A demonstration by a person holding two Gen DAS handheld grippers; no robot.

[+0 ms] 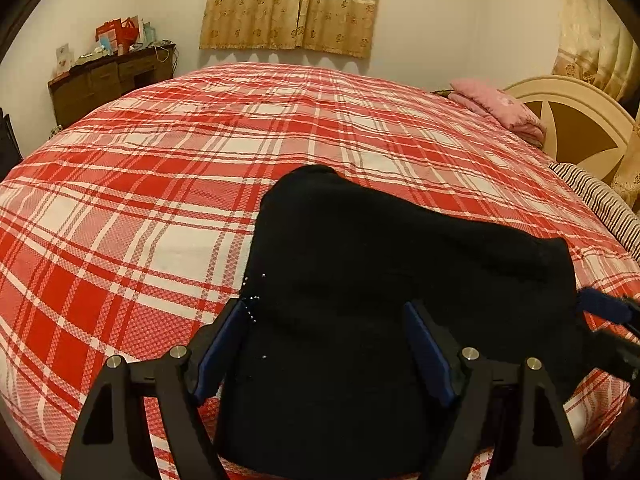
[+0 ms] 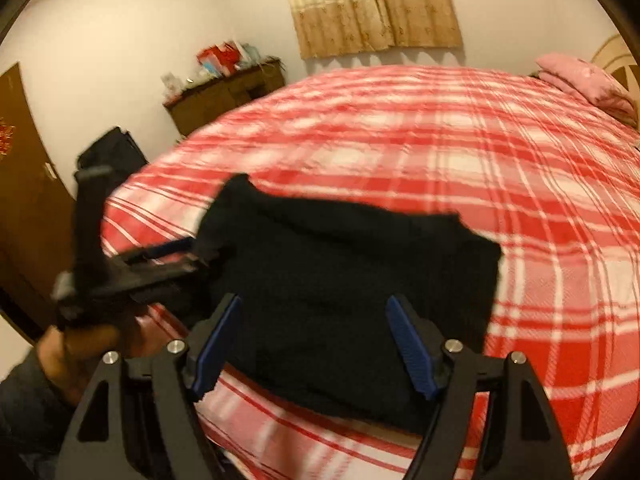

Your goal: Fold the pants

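Observation:
The black pants (image 1: 384, 288) lie folded into a compact block on the red plaid bed, near its front edge. My left gripper (image 1: 326, 316) is open, its blue pads spread wide over the near part of the pants, holding nothing. My right gripper (image 2: 314, 316) is open too, hovering over the same pants (image 2: 344, 272) from the other side. The left gripper (image 2: 168, 256) also shows in the right wrist view at the pants' left edge, and the right gripper (image 1: 612, 312) shows in the left wrist view at their right edge.
The red and white plaid bed cover (image 1: 180, 184) spreads far beyond the pants. A pink folded blanket (image 1: 500, 108) and a striped pillow (image 1: 600, 204) lie by the cream headboard (image 1: 576, 120). A cluttered wooden dresser (image 1: 104, 80) stands against the far wall.

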